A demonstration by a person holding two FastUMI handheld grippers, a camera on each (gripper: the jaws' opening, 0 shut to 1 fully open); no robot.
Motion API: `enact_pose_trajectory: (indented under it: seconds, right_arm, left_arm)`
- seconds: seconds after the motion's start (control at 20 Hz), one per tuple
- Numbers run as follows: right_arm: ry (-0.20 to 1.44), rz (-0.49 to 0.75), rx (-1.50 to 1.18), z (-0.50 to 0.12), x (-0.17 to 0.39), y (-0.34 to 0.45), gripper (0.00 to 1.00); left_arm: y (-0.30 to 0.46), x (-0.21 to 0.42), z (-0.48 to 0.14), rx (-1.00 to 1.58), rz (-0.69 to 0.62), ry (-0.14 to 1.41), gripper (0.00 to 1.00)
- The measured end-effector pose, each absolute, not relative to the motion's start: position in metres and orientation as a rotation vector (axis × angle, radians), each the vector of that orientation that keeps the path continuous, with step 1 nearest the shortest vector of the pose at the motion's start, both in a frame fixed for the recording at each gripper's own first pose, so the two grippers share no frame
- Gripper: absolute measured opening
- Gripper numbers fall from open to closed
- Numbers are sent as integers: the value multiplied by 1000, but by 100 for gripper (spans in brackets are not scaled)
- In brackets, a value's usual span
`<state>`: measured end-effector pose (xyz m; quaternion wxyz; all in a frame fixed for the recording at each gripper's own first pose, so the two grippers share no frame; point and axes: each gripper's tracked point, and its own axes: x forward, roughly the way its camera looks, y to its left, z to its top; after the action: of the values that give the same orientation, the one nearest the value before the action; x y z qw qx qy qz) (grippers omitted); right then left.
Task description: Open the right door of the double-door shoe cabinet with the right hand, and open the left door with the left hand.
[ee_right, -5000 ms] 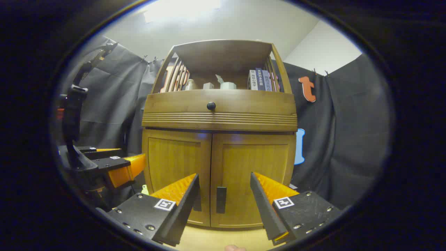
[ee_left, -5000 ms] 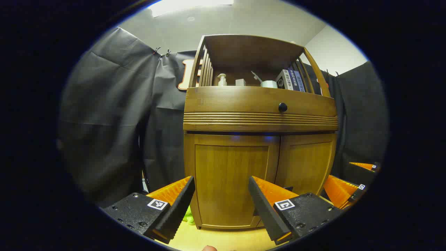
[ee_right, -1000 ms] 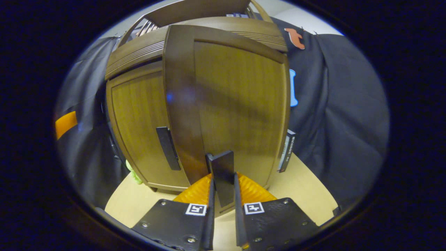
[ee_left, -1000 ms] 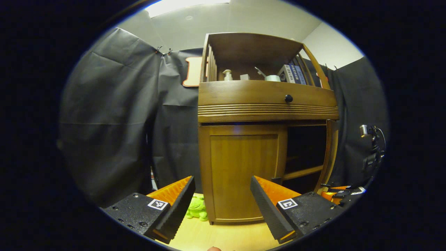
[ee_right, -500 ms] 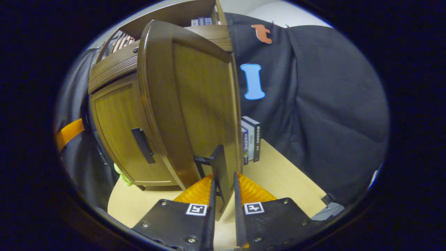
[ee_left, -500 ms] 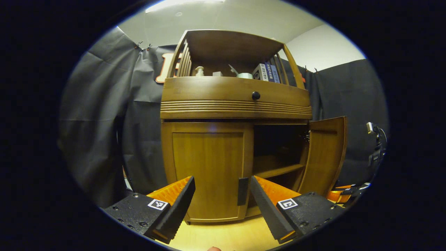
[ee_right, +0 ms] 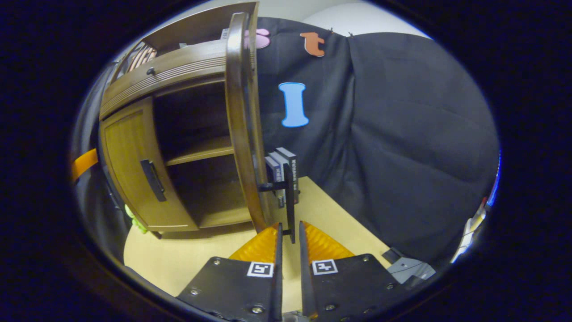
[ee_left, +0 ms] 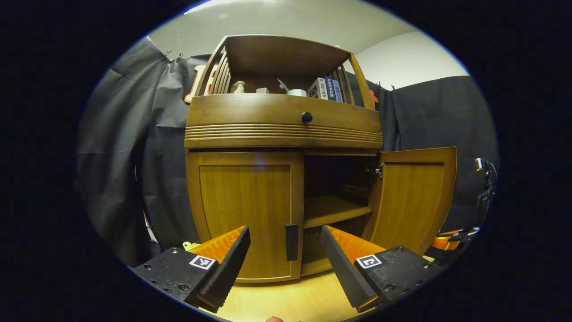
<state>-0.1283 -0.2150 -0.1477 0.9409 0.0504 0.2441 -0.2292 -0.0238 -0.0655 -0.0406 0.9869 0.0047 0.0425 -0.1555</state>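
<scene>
The right door (ee_right: 241, 125) of the shoe cabinet (ee_right: 178, 71) is seen edge-on, swung wide, with its black bar handle (ee_right: 290, 203) clamped between the orange fingers (ee_right: 261, 243) of the right gripper (ee_right: 288, 232). The dark interior with a wooden shelf (ee_right: 201, 150) is exposed, while the left door (ee_right: 127, 161), fitted with its own black handle (ee_right: 152, 179), is shown closed. Upright books (ee_right: 281, 167) are seen on the pale floor (ee_right: 187, 255) just behind the open door, against the black cloth wall (ee_right: 393, 147).
</scene>
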Motion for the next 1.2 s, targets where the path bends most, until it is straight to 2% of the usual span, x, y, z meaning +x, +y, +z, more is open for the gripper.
enact_pose_trajectory:
  seconds: [0.1, 0.3, 0.35, 0.4, 0.8, 1.0, 1.15, 1.2]
  right_arm:
    - [500, -504, 88, -146, -134, -234, 17]
    - [498, -458, 104, -151, -129, -237, 18]
    - [499, -471, 69, -151, -129, -240, 27]
    - [503, -465, 44, -145, -130, -237, 22]
    - [488, -456, 101, -134, -136, -243, 22]
    - [455, -483, 140, -125, -149, -249, 23]
    - [442, -530, 149, -122, -162, -255, 23]
    - [440, -544, 147, -123, -166, -256, 23]
  left_arm:
    - [-68, -24, -45, 9, -310, 101, 98]
    - [-74, -23, -51, 8, -304, 119, 97]
    - [-76, -21, -52, 8, -302, 122, 99]
    - [-77, -19, -53, 6, -298, 125, 99]
    - [-96, 13, -59, 1, -291, 131, 98]
    - [-109, 43, -75, -12, -293, 172, 84]
    - [-117, 66, -90, -20, -298, 203, 80]
    - [-119, 74, -96, -24, -295, 217, 75]
